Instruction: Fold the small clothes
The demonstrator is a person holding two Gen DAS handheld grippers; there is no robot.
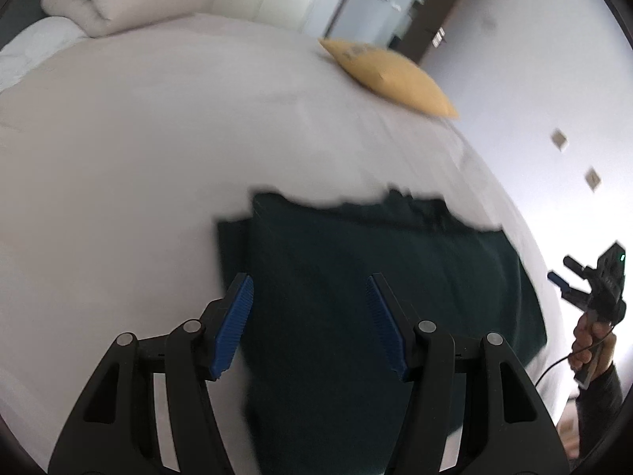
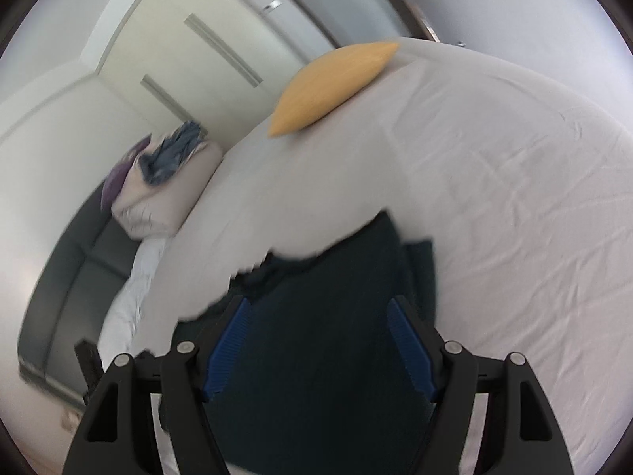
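The dark green garment (image 1: 376,261) is soft matt cloth. The bed (image 1: 158,138) wears a smooth, faintly creased pale sheet. Each tool (image 1: 309,316) (image 2: 320,344) is matt black plastic with ribbed blue pads (image 1: 233,324).

Soft, even daylight; both fisheye views motion-blurred, bowed and vignetted at edges.

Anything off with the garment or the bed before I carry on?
Nothing is damaged or spilled. The dark garment lies folded on the sheet, but a strip of a lower layer pokes out past one side edge and its far edge is ragged, so the fold isn't square. The yellow pillow sits askew at the bed's edge.
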